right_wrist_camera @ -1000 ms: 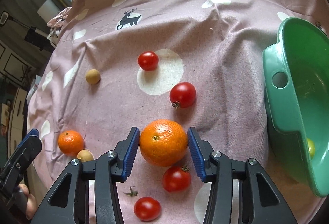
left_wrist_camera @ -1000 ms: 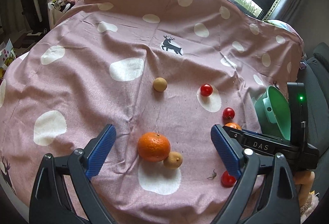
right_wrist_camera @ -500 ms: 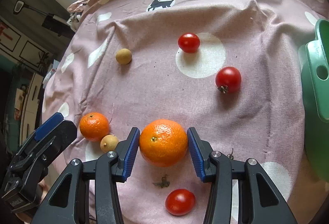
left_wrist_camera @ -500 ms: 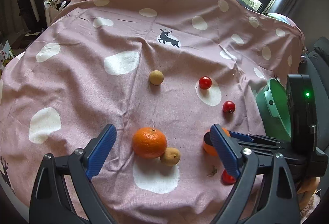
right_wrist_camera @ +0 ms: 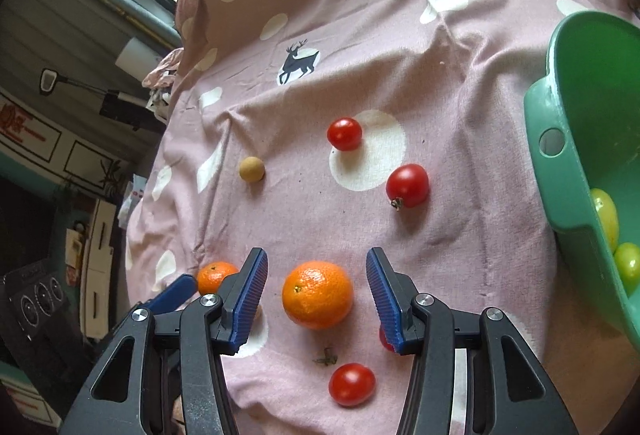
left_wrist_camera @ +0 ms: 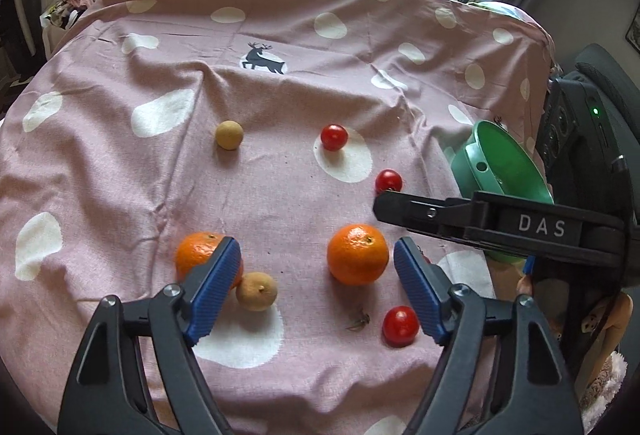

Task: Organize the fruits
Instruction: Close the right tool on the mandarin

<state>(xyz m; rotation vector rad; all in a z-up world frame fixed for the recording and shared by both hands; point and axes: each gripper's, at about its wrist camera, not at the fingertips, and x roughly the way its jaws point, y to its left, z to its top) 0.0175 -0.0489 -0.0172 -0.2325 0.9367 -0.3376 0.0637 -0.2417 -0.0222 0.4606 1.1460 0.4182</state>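
Note:
A large orange [right_wrist_camera: 317, 294] lies on the pink spotted cloth between the fingers of my right gripper [right_wrist_camera: 316, 299]. The jaws are opening and a gap shows on each side of the fruit. My left gripper [left_wrist_camera: 316, 291] is closing, its pads touching nothing; a brown longan [left_wrist_camera: 256, 291] and the large orange [left_wrist_camera: 357, 254] lie in the span between them. A smaller orange [left_wrist_camera: 200, 255] sits half hidden behind its left finger. Three red tomatoes [left_wrist_camera: 334, 137] [left_wrist_camera: 389, 181] [left_wrist_camera: 401, 326] and a second longan [left_wrist_camera: 229, 134] are scattered on the cloth.
A green bowl [right_wrist_camera: 560, 163] stands at the right edge of the cloth with yellow-green fruits [right_wrist_camera: 606, 215] inside. A dry stem bit [left_wrist_camera: 360, 323] lies near the closest tomato. Windows run behind the table, and furniture stands to its left.
The right gripper's pads have come off the large orange, which now rests on the cloth. The left gripper's jaws have narrowed and it has shifted right, toward that orange.

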